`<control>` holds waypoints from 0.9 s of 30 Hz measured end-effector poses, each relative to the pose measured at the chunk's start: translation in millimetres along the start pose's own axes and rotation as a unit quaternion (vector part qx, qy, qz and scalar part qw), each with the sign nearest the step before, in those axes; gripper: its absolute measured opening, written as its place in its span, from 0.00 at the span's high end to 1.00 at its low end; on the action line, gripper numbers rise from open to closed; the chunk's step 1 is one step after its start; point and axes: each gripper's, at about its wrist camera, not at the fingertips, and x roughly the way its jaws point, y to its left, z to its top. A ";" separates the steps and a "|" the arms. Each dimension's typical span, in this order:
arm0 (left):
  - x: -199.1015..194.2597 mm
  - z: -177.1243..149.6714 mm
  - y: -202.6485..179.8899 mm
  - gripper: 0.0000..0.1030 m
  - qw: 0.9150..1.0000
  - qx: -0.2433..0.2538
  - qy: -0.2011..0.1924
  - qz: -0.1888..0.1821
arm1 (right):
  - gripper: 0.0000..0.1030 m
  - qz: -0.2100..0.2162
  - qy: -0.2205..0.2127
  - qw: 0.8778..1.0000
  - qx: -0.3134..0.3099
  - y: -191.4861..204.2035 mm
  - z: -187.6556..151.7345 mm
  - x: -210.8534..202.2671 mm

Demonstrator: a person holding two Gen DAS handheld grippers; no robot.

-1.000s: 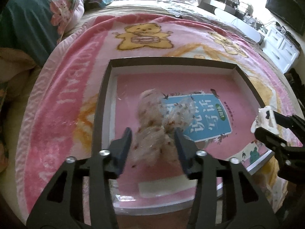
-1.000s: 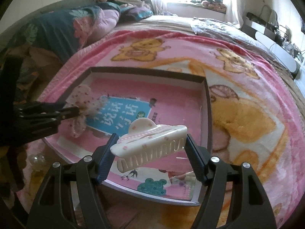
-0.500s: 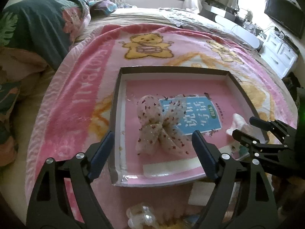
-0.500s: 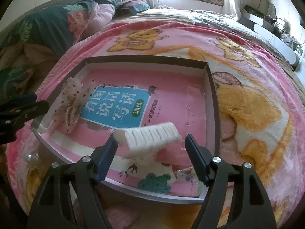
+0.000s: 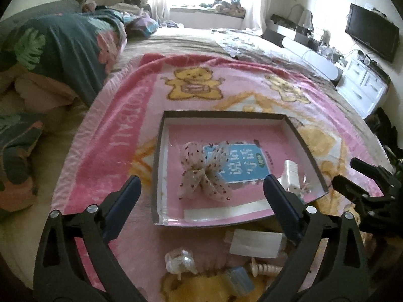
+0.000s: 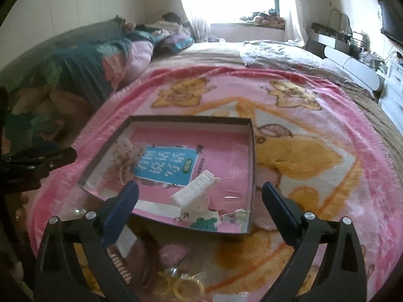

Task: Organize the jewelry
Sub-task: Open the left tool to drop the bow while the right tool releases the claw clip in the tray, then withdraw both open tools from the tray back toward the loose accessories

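A shallow dark-rimmed box (image 5: 221, 114) with a pink printed bottom lies on the pink bear blanket; it also shows in the right wrist view (image 6: 191, 120). A sheer dotted bow (image 5: 204, 173) lies in its left part, and shows in the right wrist view (image 6: 123, 158). A white claw hair clip (image 6: 196, 191) lies in its front right part, seen in the left wrist view (image 5: 292, 176) too. My left gripper (image 5: 201, 201) is open and empty, above the box's near edge. My right gripper (image 6: 200, 203) is open and empty, just behind the clip.
Loose pieces lie on the blanket in front of the box: a clear clip (image 5: 180, 261), a white card (image 5: 254, 244), a pale blue piece (image 5: 238, 279), yellow rings (image 6: 181, 287) and a beaded piece (image 6: 121, 266). Pillows (image 5: 58, 50) lie left; a white dresser (image 5: 362, 85) stands right.
Both grippers opened and drew back toward me. The left let go of the bow, the right let go of the white claw clip; both now lie in the box.
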 end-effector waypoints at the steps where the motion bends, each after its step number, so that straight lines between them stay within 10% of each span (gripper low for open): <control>1: -6.3 -0.1 -1.6 0.10 1.000 0.001 -0.005 0.001 | 0.05 0.001 -0.005 1.000 0.001 -0.6 0.3 -6.6; 27: -95.1 -19.9 -20.5 0.09 0.998 0.004 -0.063 -0.006 | 0.04 0.005 -0.089 0.996 -0.008 8.0 -11.5 -123.5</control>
